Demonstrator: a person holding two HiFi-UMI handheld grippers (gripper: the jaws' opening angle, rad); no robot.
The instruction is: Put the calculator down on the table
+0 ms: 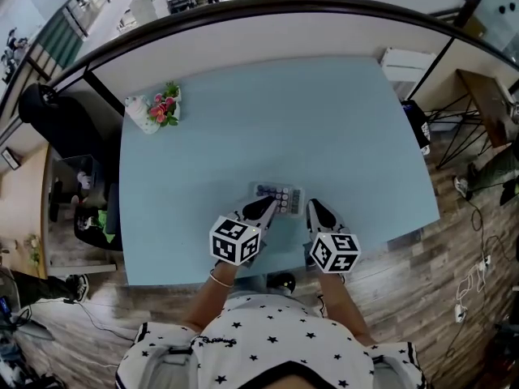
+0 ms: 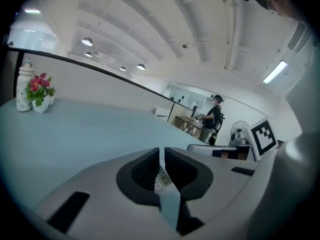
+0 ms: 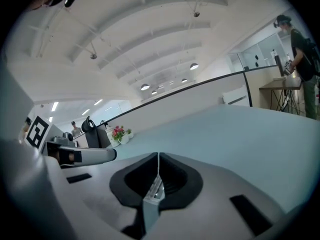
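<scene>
Since my left tool and right tool are each pinching a near corner of the calculator, held over the worktop toward its 6 o'clock edge, I'd lower both together, level, and let go only once it rests flat.

Pot of pink flowers, white bottle just beside it. Black chair off to the left. Wood floor underfoot. Person standing at a desk, far back.
</scene>
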